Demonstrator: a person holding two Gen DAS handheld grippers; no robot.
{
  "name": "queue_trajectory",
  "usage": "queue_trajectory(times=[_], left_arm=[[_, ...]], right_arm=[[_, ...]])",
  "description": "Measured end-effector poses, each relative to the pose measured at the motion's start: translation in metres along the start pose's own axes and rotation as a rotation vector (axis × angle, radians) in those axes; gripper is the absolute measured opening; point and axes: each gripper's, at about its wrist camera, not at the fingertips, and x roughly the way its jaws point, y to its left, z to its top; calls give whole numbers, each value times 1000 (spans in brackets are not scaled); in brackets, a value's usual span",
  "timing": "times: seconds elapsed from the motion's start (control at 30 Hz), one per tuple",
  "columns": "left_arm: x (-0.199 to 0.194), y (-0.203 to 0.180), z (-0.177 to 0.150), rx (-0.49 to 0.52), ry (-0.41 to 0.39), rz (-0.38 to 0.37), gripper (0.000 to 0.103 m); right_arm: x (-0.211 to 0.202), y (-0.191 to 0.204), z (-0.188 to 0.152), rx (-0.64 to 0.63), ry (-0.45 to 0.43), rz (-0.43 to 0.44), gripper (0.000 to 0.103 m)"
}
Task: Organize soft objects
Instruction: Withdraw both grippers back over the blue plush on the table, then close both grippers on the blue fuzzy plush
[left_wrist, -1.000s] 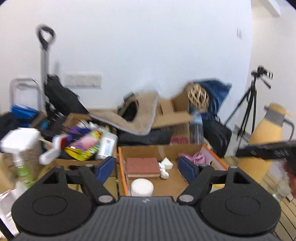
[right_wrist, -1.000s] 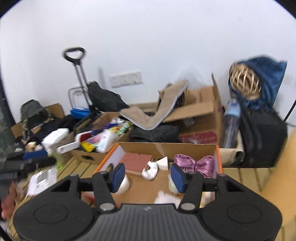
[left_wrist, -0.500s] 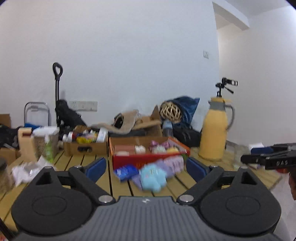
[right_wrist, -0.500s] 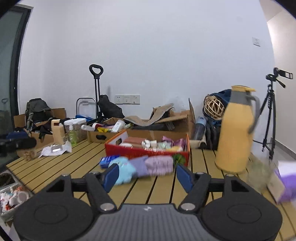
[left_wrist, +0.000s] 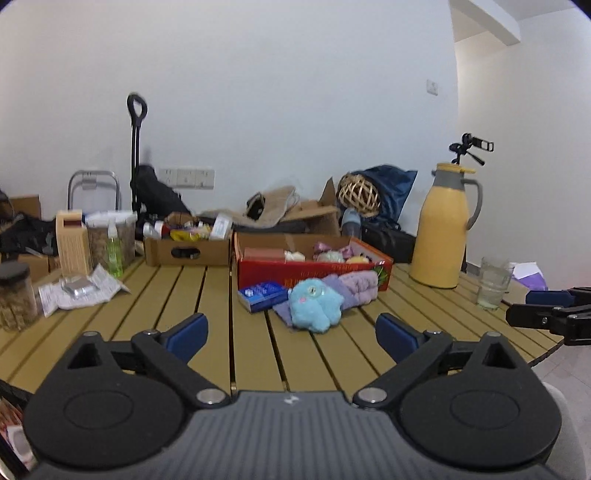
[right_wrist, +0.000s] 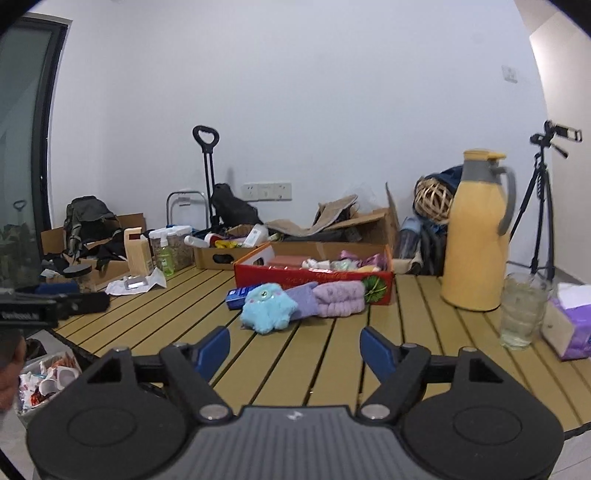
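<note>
I hold my left tongs (left_wrist: 291, 332) low over the near edge of the slatted tabletop (left_wrist: 207, 317), the blue pads spread wide with nothing between them. My right tongs (right_wrist: 294, 346) sit the same way — spread, empty, above the near slats.

The soft things lie well ahead of both pairs, near the middle of the tabletop. A fluffy blue plush (left_wrist: 314, 302) sits nearest to me; from the right-hand camera it is the plush (right_wrist: 267, 308) just left of centre. Right behind it, touching it, is a purple cloth (right_wrist: 304, 301), and to the right of that a rolled lilac towel (right_wrist: 341, 297) pressed against the front wall of the red box (right_wrist: 314, 278). A small blue pack (left_wrist: 263, 293) lies just left of the plush, also at the foot of the box. Inside the box I can see pink, white and yellow soft pieces, too small to name.

To the right of the box stands a yellow jug (right_wrist: 476, 236), upright, with a glass (right_wrist: 521, 310) nearer and to its right, and a tissue pack (right_wrist: 567, 321) at the far right edge. On the left side — a brown carton (left_wrist: 186, 249) beyond the slats, bottles and a crumpled paper (left_wrist: 79, 291).

From the left camera my right tongs (left_wrist: 546, 314) show at the right edge, off the tabletop's corner.
</note>
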Motion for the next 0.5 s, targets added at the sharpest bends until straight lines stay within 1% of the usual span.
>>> queue_trajectory(times=[0.1,0.17,0.2,0.27,0.33,0.37,0.4,0.43,0.47,0.5], left_arm=[[19,4,-4,-30,28,-6,99],[41,6,-1,-39,41,-21,97],[55,4,2,-36,44,-37,94],[89,5,9,-42,62,-77,86],[130,5,17,-46,105,-116,72],[150,6,19,-43,120,-129,69],[167,7,21,-42,133,-133,64],[188,9,23,-37,158,-131,54],[209,13,24,-46,186,-122,51],[221,15,24,-60,193,-129,51]], right_arm=[[25,-2,1,9,33,16,76],[49,-7,3,16,55,28,75],[62,-9,4,22,66,34,72],[94,-15,9,42,89,56,69],[130,-22,15,85,106,86,65],[147,-25,17,111,114,100,65],[169,-29,19,139,126,114,65],[188,-31,20,161,141,113,64],[207,-32,20,175,162,107,62],[227,-31,19,184,186,113,57]])
